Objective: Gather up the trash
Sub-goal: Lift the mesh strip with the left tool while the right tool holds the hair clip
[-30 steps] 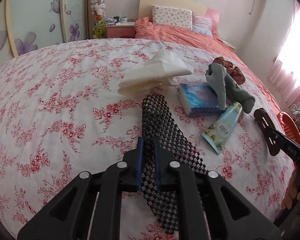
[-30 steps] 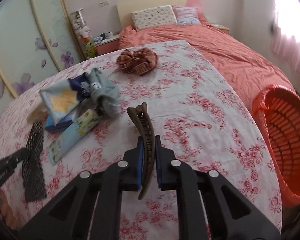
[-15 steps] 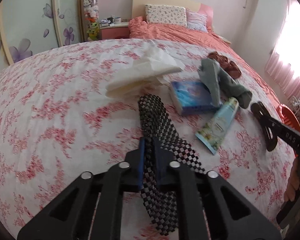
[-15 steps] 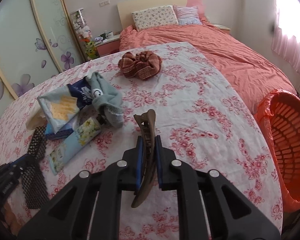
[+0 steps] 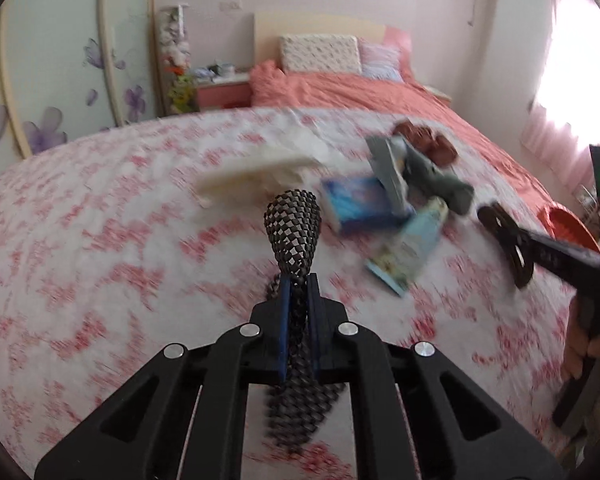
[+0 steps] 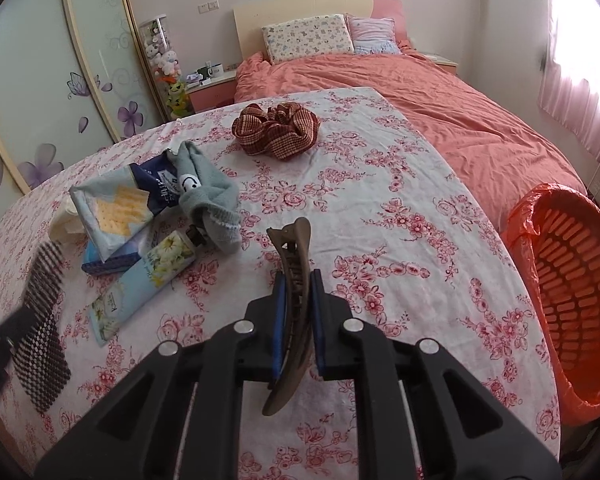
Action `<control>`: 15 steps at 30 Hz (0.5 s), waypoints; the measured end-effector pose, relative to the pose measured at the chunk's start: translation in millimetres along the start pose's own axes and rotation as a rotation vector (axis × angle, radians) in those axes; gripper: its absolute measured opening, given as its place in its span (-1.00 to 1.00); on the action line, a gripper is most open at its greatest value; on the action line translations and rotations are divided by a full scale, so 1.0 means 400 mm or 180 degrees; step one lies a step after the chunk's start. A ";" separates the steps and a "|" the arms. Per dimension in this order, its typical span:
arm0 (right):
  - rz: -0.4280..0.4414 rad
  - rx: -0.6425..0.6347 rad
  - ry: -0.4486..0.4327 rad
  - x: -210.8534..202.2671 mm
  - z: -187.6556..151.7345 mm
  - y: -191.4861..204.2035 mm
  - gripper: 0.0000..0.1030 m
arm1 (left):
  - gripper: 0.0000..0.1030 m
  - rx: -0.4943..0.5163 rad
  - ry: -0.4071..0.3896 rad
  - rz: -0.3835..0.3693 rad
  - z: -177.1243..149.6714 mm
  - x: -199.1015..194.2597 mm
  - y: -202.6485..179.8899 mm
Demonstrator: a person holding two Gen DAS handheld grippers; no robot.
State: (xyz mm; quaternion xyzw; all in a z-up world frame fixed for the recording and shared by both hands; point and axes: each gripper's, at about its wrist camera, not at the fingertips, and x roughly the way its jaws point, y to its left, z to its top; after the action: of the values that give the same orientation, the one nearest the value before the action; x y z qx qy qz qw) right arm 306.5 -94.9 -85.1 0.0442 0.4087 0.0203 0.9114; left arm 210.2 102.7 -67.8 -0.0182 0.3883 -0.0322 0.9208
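Trash lay scattered ahead of both our grippers on the floral cloth [image 6: 380,208]. Our left gripper [image 5: 298,292] had its jaws clamped narrow on the black checkered mesh strip [image 5: 294,228], its rounded end standing up past the fingertips and its tail hanging below them. Our right gripper [image 6: 298,292] pinched the brown hair claw clip [image 6: 294,280] just as tightly, the clip's curved tip poking forward and its other end drooping beneath the pads.

Ahead and left of our right gripper sat the floral tube [image 6: 148,280], touching the blue tissue pack [image 6: 112,262], with the cracker wrapper [image 6: 116,204] leaning on top and a grey sock [image 6: 212,200] draped against it. Beyond the wrapper's left edge peeked a cream tissue wad [image 6: 62,226]. Farther ahead, well apart from the pile, was the red plaid scrunchie [image 6: 278,130]. Off to the right, beside the cloth's edge, stood the orange basket [image 6: 572,288] lined with an orange bag. From our left wrist view the surroundings blurred, and a hand [image 5: 588,348] showed at far right gripping the other tool.
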 end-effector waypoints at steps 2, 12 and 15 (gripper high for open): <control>0.0006 0.0006 0.0001 0.000 0.000 0.000 -0.75 | -0.84 0.0009 0.0088 -0.0013 -0.011 0.019 -0.009; 0.0007 0.0046 0.0071 0.011 -0.003 -0.010 -0.63 | -0.64 -0.0082 0.0206 -0.0004 -0.012 0.033 0.010; 0.0030 0.0088 0.0148 0.019 -0.007 -0.017 -0.65 | -0.64 -0.0168 0.0205 -0.0058 -0.010 0.035 0.017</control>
State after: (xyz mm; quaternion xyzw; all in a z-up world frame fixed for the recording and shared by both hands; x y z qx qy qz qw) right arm 309.5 -100.9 -93.4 0.0582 0.4298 0.0199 0.9008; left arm 217.3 108.4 -81.0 -0.0450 0.4183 -0.0309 0.9067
